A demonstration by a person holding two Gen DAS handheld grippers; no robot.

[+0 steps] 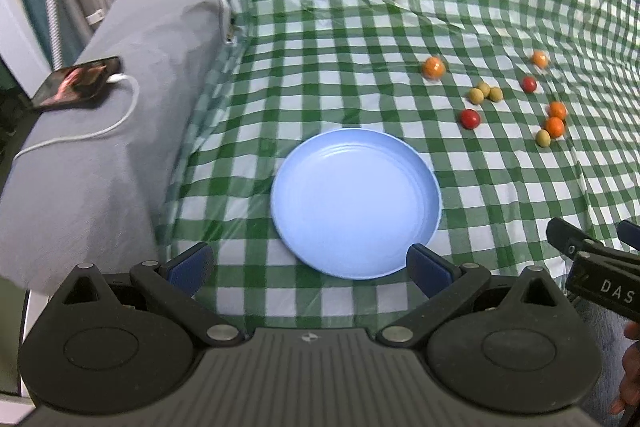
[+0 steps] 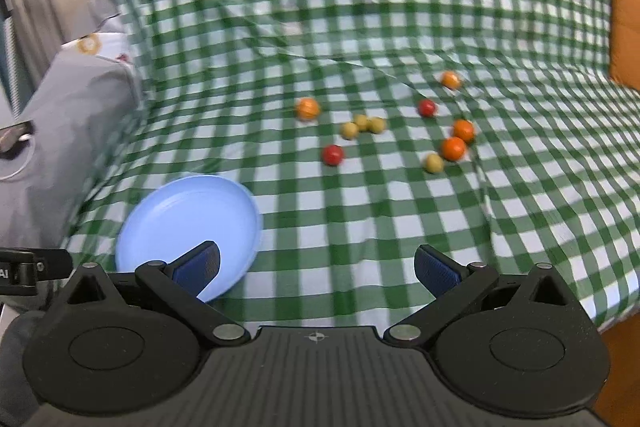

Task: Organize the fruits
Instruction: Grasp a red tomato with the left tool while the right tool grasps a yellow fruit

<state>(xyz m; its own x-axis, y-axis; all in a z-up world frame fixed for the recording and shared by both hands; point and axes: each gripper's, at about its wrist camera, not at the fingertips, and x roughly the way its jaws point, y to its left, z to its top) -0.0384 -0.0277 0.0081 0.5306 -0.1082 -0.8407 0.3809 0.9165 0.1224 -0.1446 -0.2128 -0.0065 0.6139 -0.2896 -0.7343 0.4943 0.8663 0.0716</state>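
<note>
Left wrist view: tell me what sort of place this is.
Probably a bedroom or living room at home: a green-and-white checked cloth draped over soft furniture, a black smartphone charging on a grey cushioned armrest, and a round light-blue plastic plate.

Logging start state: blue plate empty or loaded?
Empty. The blue plate shows bare inside in both views; all the fruits lie on the checked cloth beyond it.
</note>
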